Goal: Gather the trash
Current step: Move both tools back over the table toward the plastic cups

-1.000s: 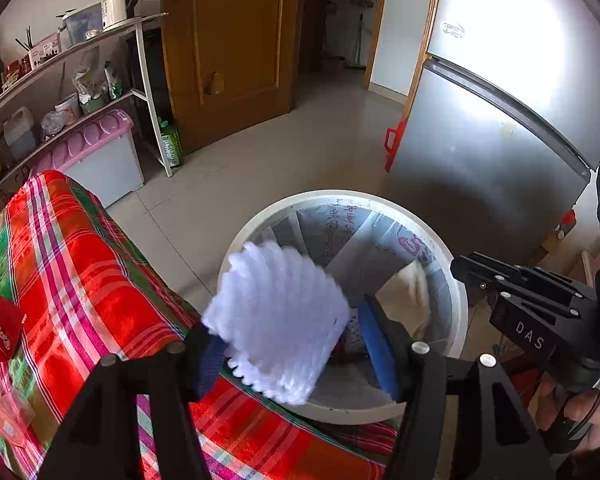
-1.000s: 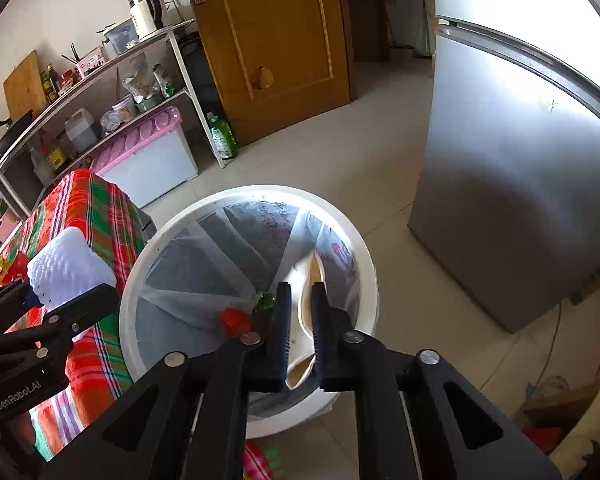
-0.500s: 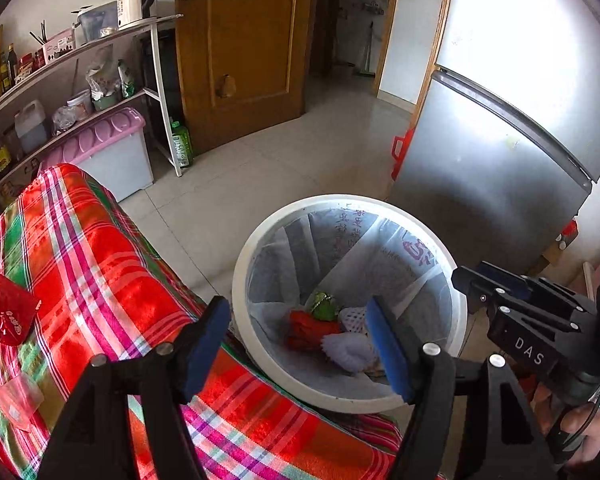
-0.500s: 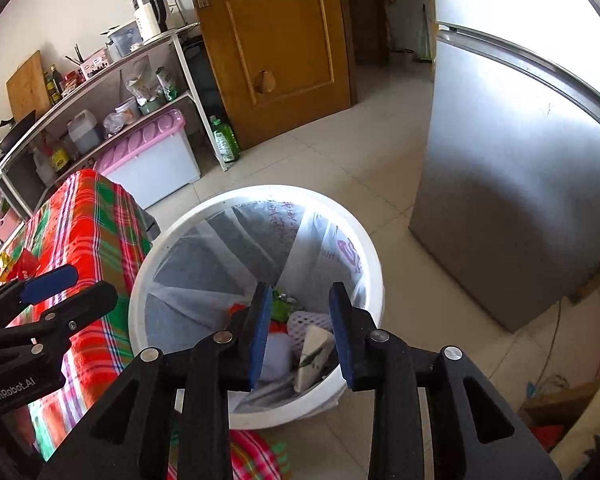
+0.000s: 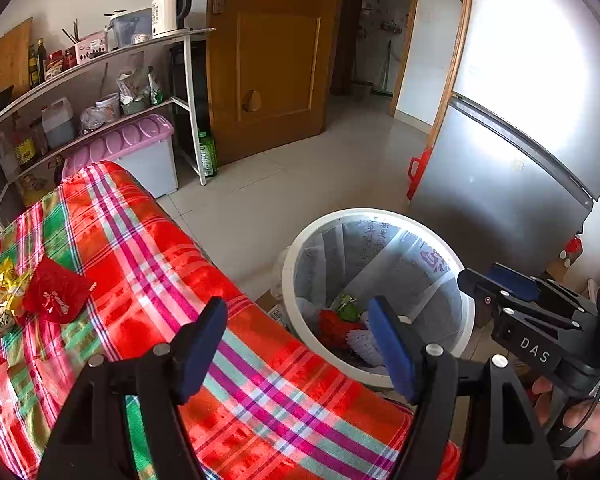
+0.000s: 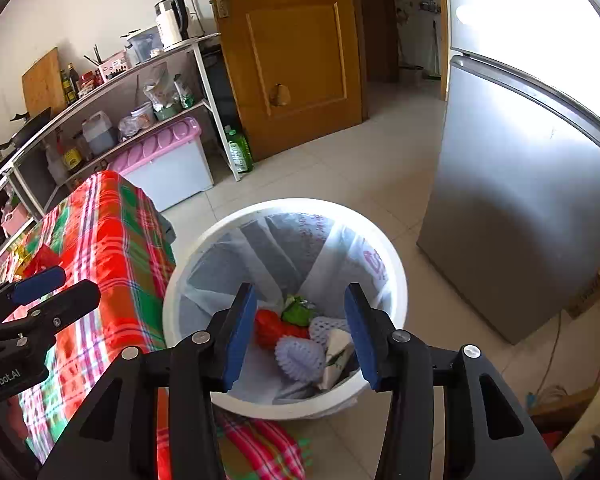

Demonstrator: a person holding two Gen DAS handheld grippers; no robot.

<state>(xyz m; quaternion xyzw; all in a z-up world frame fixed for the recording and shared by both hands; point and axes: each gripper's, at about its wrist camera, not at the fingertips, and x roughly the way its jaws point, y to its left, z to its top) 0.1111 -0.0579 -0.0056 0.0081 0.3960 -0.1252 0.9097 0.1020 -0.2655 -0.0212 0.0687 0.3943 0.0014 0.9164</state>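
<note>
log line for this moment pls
left hand-held gripper: open, empty, jaws just opening | right hand-held gripper: open, empty, jaws just opening | white foam net: in trash bin | red packet: on table

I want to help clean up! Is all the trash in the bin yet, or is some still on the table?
Done: the white foam fruit net and a folded paper wrapper lie in the white lined trash bin. In hand: nothing; the left gripper is open, and the right gripper's jaws have just opened. Left: a red packet and gold foil wrappers on the red plaid tablecloth.
</note>
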